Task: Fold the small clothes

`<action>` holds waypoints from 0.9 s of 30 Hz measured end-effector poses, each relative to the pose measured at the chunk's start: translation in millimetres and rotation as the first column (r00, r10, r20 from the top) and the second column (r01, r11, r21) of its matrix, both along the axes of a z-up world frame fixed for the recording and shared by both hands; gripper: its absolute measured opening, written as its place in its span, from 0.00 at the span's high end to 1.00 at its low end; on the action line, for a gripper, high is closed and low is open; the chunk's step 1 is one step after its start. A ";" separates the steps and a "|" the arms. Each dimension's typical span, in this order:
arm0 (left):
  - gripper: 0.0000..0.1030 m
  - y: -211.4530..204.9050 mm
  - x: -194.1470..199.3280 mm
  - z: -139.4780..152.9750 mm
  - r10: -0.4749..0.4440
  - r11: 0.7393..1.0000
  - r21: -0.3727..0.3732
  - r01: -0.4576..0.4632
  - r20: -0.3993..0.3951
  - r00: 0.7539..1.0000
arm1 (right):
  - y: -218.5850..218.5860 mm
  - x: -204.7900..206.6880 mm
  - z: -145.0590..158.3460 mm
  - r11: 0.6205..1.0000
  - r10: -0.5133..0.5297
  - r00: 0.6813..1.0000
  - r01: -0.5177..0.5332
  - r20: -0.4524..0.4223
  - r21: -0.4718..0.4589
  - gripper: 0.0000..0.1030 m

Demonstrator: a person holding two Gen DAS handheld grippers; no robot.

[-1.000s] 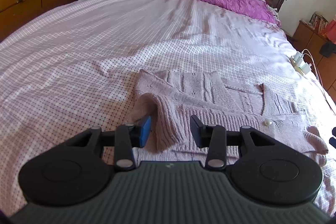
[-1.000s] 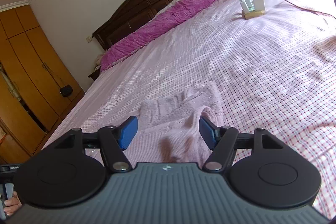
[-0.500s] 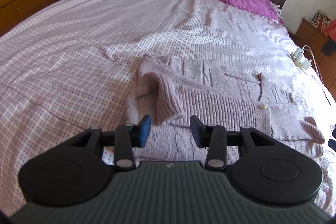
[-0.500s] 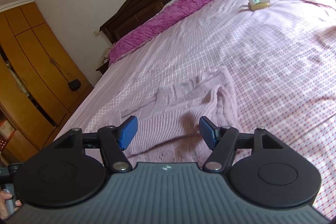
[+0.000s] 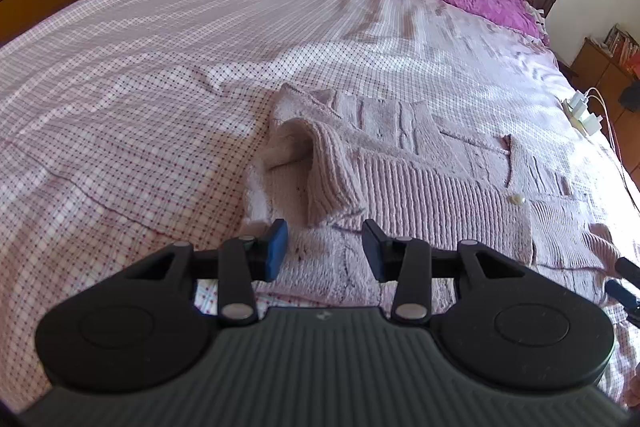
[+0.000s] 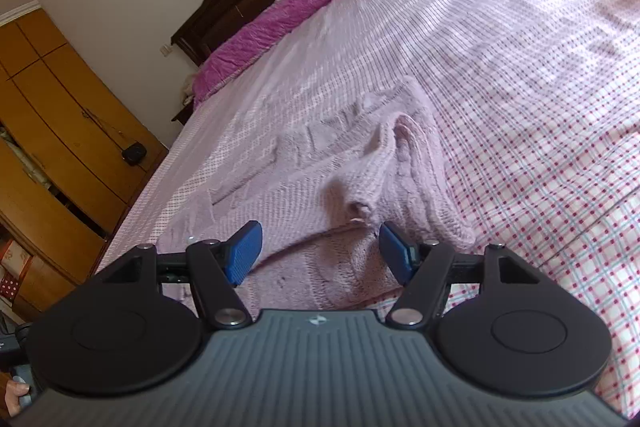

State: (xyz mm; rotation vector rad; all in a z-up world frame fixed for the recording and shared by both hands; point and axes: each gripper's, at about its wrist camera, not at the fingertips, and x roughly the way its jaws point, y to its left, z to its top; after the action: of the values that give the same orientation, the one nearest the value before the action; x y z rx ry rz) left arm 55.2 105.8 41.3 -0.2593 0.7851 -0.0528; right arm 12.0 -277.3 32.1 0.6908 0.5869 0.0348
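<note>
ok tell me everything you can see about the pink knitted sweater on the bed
The sweater is a pale pink knit, ribbed and cable-patterned, with one pale button. It lies spread on the checked bedsheet, both sleeves folded inward over the body, one sleeve arching up loosely. Neither set of tongs grips it; both hang open over its near edge.

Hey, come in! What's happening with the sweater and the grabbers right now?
Both grippers, left and right, open, empty. Pink sweater flat on bed, sleeves folded in. Nothing in the way.
</note>
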 end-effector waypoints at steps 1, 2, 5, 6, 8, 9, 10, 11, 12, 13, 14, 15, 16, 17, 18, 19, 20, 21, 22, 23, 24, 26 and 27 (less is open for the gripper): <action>0.58 -0.5 2.0 0.2 -0.002 1.000 0.002 0.002 0.005 1.000 | -1.2 2.0 -1.9 1.000 -0.001 1.000 0.001 -0.005 0.007 0.30; 0.58 -1.0 4.3 0.2 -0.003 1.000 0.004 0.003 0.009 1.000 | -2.0 3.7 -4.5 1.000 -0.003 1.000 0.003 -0.010 0.016 0.30; 0.58 -2.5 12.4 -0.9 -0.004 1.000 0.000 0.004 0.007 1.000 | -3.3 6.6 -7.0 1.000 -0.007 1.000 0.007 -0.011 0.028 0.30; 0.58 -3.3 14.9 -1.5 -0.006 1.000 -0.003 0.006 0.005 1.000 | -4.0 7.1 -7.0 1.000 -0.007 1.000 0.008 -0.010 0.030 0.30; 0.58 -5.5 19.6 -3.7 -0.008 1.000 -0.003 0.008 -0.003 1.000 | -4.3 8.4 -6.7 0.999 -0.007 1.000 0.007 -0.007 0.033 0.30; 0.58 -7.3 21.4 -5.0 -0.010 1.000 0.001 0.010 -0.004 1.000 | -5.0 9.2 -6.5 0.999 -0.008 1.000 0.008 -0.007 0.035 0.30; 0.58 -9.1 23.1 -6.4 -0.010 1.000 0.008 0.010 -0.006 1.000 | -5.8 9.6 -6.4 0.999 -0.011 1.000 0.011 -0.006 0.040 0.30; 0.58 -10.4 25.0 -8.3 -0.010 1.000 0.014 0.010 -0.009 1.000 | -6.9 10.1 -5.3 0.999 -0.015 1.000 0.016 -0.006 0.048 0.30; 0.58 -11.5 26.7 -10.3 -0.009 1.000 0.018 0.010 -0.012 1.000 | -7.9 9.5 -4.4 0.998 -0.021 1.000 0.022 -0.005 0.056 0.30; 0.58 -12.1 27.7 -11.7 -0.007 1.000 0.021 0.008 -0.014 1.000 | -9.2 8.4 -2.7 0.998 -0.030 1.000 0.030 0.001 0.060 0.30; 0.58 -12.6 28.9 -13.1 -0.005 1.000 0.022 0.006 -0.015 1.000 | -10.3 6.3 -0.6 0.997 -0.041 0.999 0.040 0.010 0.058 0.30; 0.58 -13.1 29.7 -14.2 -0.005 1.000 0.024 0.005 -0.015 1.000 | -11.2 4.8 1.5 0.997 -0.050 0.999 0.049 0.018 0.055 0.30; 0.58 -13.6 30.4 -15.0 -0.005 1.000 0.026 0.005 -0.014 1.000 | -12.6 4.0 3.4 0.997 -0.057 0.998 0.056 0.025 0.052 0.30; 0.58 -14.2 31.1 -15.7 -0.006 1.000 0.031 0.006 -0.013 1.000 | -14.0 4.0 4.6 0.997 -0.061 0.998 0.060 0.028 0.049 0.30; 0.58 -15.0 31.8 -16.2 -0.006 0.999 0.035 0.006 -0.012 1.000 | -15.3 4.9 4.7 0.997 -0.060 0.998 0.058 0.030 0.047 0.30; 0.59 -15.9 32.7 -16.6 -0.006 0.999 0.039 0.006 -0.012 1.000 | -16.5 6.7 4.2 0.997 -0.056 0.998 0.055 0.029 0.046 0.30; 0.60 -16.8 33.5 -16.8 -0.008 0.999 0.043 0.009 -0.010 1.000 | -17.0 8.7 3.3 0.998 -0.055 0.998 0.054 0.021 0.045 0.32; 0.60 -17.6 34.2 -16.6 -0.012 0.999 0.047 0.013 -0.010 1.000 | -16.9 10.4 2.1 0.998 -0.049 0.999 0.048 0.020 0.046 0.32; 0.60 -18.7 34.8 -16.3 -0.018 0.998 0.053 0.018 -0.009 1.000 | -16.1 11.8 1.4 0.998 -0.044 0.999 0.043 0.025 0.041 0.37; 0.70 -19.9 34.7 -15.6 -0.026 0.998 0.061 0.026 -0.003 1.000 | -15.0 13.3 1.1 0.999 -0.039 0.999 0.038 0.027 0.028 0.47; 0.76 -21.4 34.7 -14.6 -0.039 0.997 0.067 0.039 0.002 0.999 | -13.9 15.6 0.7 0.999 -0.034 0.999 0.033 0.023 0.014 0.55; 0.84 -23.7 35.5 -11.8 -0.054 0.996 0.073 0.053 0.013 0.998 | -14.0 19.8 0.4 1.000 -0.030 0.999 0.030 0.016 0.004 0.80; 0.84 -24.7 35.3 -9.1 -0.061 0.995 0.075 0.059 0.024 0.998 | -15.3 21.1 1.0 1.000 -0.029 0.999 0.029 0.021 0.013 0.83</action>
State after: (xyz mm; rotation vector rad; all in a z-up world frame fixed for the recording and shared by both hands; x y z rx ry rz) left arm 90.5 81.1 32.1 -0.1643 0.7674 -0.0834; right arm 33.2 -292.6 33.1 0.7100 0.5563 0.0190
